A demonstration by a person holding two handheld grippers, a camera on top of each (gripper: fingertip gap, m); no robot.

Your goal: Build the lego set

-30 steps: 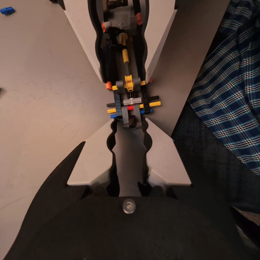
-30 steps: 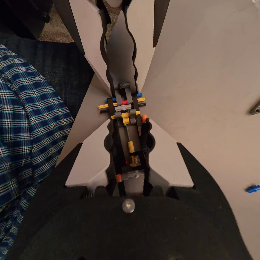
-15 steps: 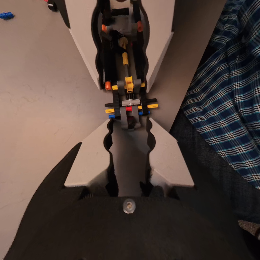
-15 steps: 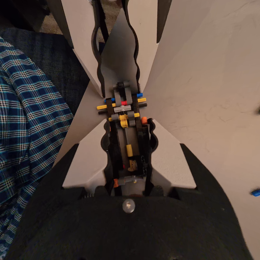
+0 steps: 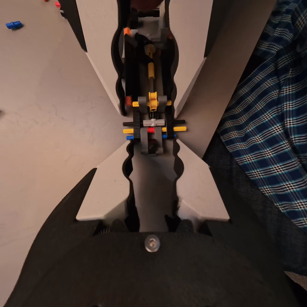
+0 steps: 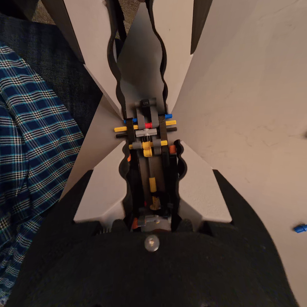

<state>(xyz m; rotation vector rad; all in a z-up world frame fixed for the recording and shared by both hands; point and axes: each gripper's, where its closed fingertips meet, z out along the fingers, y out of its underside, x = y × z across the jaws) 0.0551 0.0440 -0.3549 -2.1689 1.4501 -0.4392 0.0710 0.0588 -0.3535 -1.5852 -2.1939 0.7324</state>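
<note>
A long lego assembly (image 6: 150, 166) of black beams, with a yellow shaft, grey connectors and yellow, black and blue cross pins, lies lengthwise between the fingers of my right gripper (image 6: 151, 144), which is shut on it. It also shows in the left wrist view (image 5: 152, 123). My left gripper (image 5: 152, 142) faces the right gripper tip to tip. Its jaws are apart and straddle the grey forked end (image 5: 150, 146) of the assembly, with a gap on each side. Both are held just above the white table (image 5: 49, 116).
A loose blue pin (image 5: 14, 25) lies on the table and also shows in the right wrist view (image 6: 299, 230). Small red pieces (image 5: 57, 4) lie near the top edge. A person's blue plaid cloth (image 5: 265, 116) and dark trousers (image 6: 54, 54) border the table edge. The grippers are tip to tip, or close to it.
My left gripper's jaws have spread a little wider around the grey end. The right gripper still clamps the assembly and has shifted only slightly.
</note>
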